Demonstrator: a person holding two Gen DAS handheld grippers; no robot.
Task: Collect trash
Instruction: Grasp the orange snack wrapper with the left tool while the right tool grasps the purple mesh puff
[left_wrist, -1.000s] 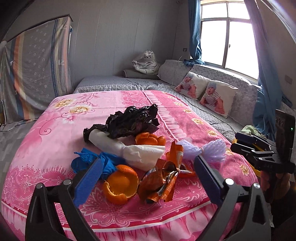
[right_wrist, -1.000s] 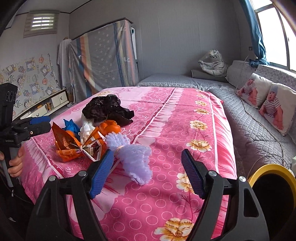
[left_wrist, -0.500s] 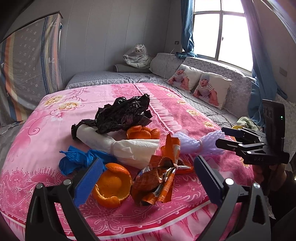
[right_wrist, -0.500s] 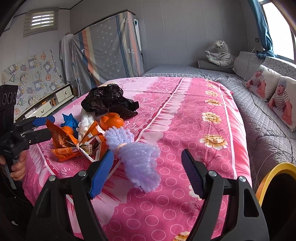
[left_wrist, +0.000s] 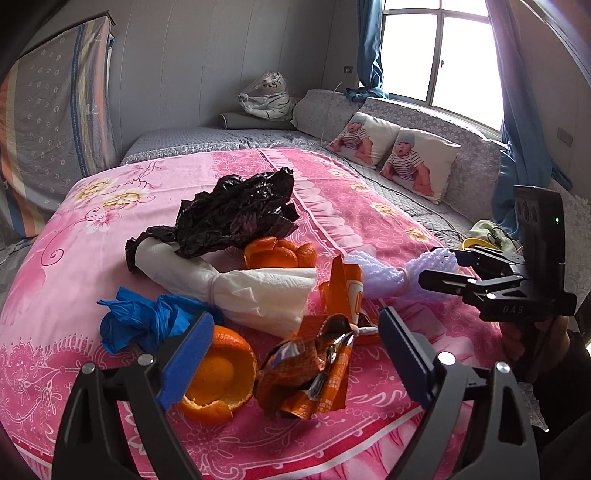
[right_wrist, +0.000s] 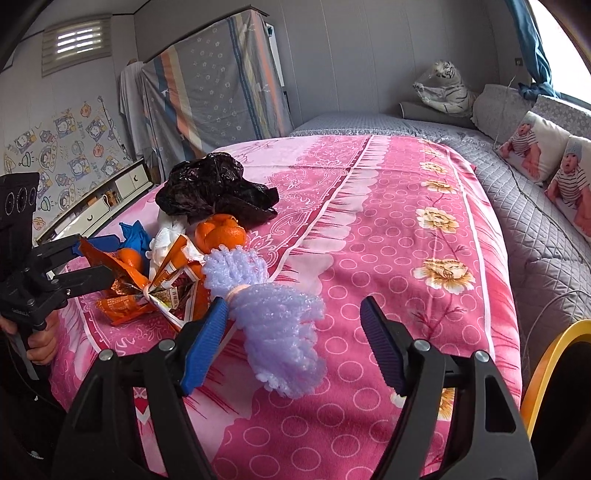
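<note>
A heap of trash lies on the pink bedspread (left_wrist: 74, 229): a black plastic bag (left_wrist: 236, 214), a white tissue bundle (left_wrist: 236, 284), a blue glove (left_wrist: 147, 321), orange peels (left_wrist: 218, 380), a crumpled orange wrapper (left_wrist: 310, 369) and a purple foam net (right_wrist: 273, 314). My left gripper (left_wrist: 295, 358) is open, its fingers either side of the peel and wrapper. My right gripper (right_wrist: 291, 343) is open around the near end of the foam net; it also shows in the left wrist view (left_wrist: 439, 269).
A yellow-rimmed bin (right_wrist: 554, 369) stands at the bed's right side. Grey quilted bedding with baby-print pillows (left_wrist: 391, 155) and a toy tiger (left_wrist: 266, 96) lie behind. A striped cover (right_wrist: 214, 96) and a low cabinet (right_wrist: 99, 206) stand to the left.
Both grippers have moved closer to the trash heap. The left now frames the peel and wrapper; the right now frames the foam net. Both stay open.
</note>
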